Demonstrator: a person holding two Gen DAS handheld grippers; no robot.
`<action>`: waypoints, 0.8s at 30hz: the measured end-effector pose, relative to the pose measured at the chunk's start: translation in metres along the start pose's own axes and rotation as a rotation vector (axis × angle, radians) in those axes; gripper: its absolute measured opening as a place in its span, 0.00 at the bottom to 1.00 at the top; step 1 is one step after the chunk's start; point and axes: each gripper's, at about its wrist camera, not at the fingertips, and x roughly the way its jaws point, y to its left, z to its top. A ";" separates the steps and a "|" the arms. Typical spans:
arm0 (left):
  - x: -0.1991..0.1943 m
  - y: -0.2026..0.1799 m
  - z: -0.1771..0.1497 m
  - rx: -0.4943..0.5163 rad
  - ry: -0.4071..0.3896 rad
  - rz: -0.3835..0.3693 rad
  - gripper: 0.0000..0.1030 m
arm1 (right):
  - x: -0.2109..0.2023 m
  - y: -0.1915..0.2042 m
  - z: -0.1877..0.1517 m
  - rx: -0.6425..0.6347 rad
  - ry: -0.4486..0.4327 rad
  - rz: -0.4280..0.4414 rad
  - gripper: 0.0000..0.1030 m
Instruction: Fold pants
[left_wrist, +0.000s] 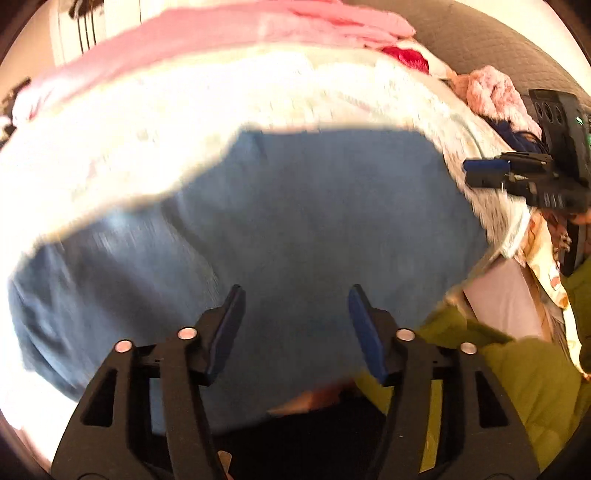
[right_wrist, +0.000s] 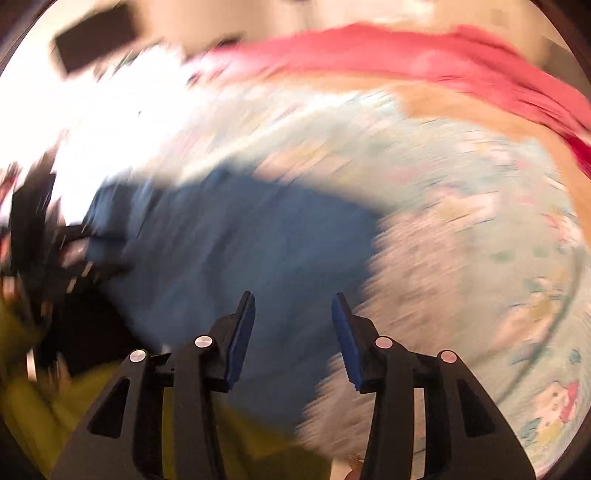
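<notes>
Left gripper (left_wrist: 296, 295) and right gripper (right_wrist: 293, 301) point steeply downward, fingers parted, gripping nothing.

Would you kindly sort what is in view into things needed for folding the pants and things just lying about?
Job:
blue pants
left tool, open
right tool, open

Lying about:
pink cloth
patterned pale blanket
fuzzy pink item

Pants (left_wrist: 295, 229) flat on blanket (left_wrist: 147, 122), garment pile (left_wrist: 491, 92) behind right.

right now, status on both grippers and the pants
Left gripper open, nothing between fingers. Right gripper open, empty. Blue pants lying on patterned blanket, released. Green sleeve at near edge; frames blurred.
</notes>
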 end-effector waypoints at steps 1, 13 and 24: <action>0.000 0.004 0.011 -0.002 -0.010 0.010 0.54 | -0.004 -0.022 0.008 0.070 -0.029 -0.034 0.41; 0.081 0.061 0.102 -0.155 0.031 0.010 0.60 | 0.074 -0.116 0.045 0.223 0.078 0.035 0.42; 0.087 0.053 0.123 -0.174 0.015 0.011 0.02 | 0.027 -0.101 0.063 0.183 -0.139 0.094 0.18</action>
